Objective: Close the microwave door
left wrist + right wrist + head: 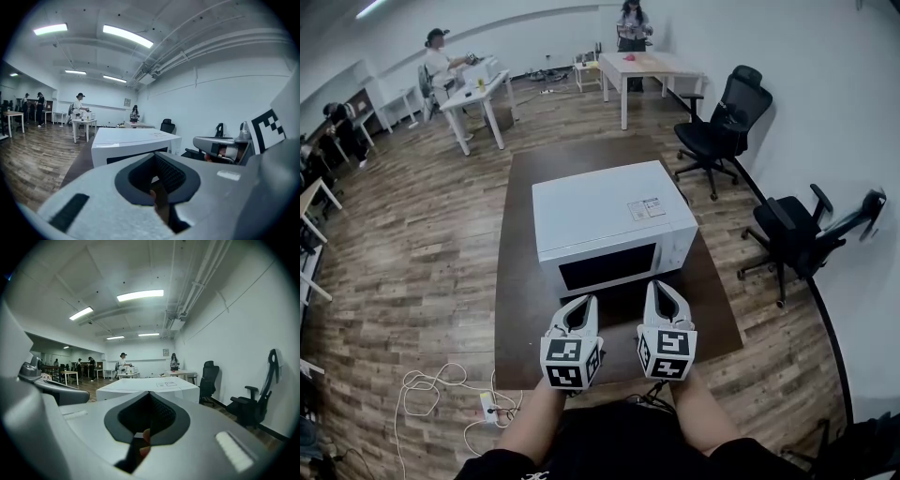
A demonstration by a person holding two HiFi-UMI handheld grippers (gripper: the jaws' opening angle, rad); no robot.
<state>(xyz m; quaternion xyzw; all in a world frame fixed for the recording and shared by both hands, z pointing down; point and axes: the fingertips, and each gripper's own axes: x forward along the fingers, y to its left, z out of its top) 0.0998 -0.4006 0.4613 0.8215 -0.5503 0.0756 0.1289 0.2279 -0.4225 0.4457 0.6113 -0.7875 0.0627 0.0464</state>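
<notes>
Head view: the white microwave (614,220) stands in the middle of a dark brown table (520,309), its front towards the near edge. Its door (609,265), with a dark window, lies flush with the casing, closed. A printed label (646,208) sits on the top panel, towards the right.

Near of the microwave, both grippers are held side by side over the near part of the table, pointing at the door and clear of it. The left gripper (582,304) is to the left and the right gripper (660,291) to the right, near each other but apart. The left gripper view shows its jaws clenched together with nothing between them. The right gripper view shows the same: jaws clenched, empty. Each gripper carries its marker cube at the near end, above the person's forearms.

To the right of the table, two black office chairs (722,127) stand along the white wall. On the wood floor (403,244) at near left lies a loose coil of white cable (431,389). At the far end of the room are white tables (483,98), with one person (441,61) seated at far left and another (633,21) standing at far centre.
</notes>
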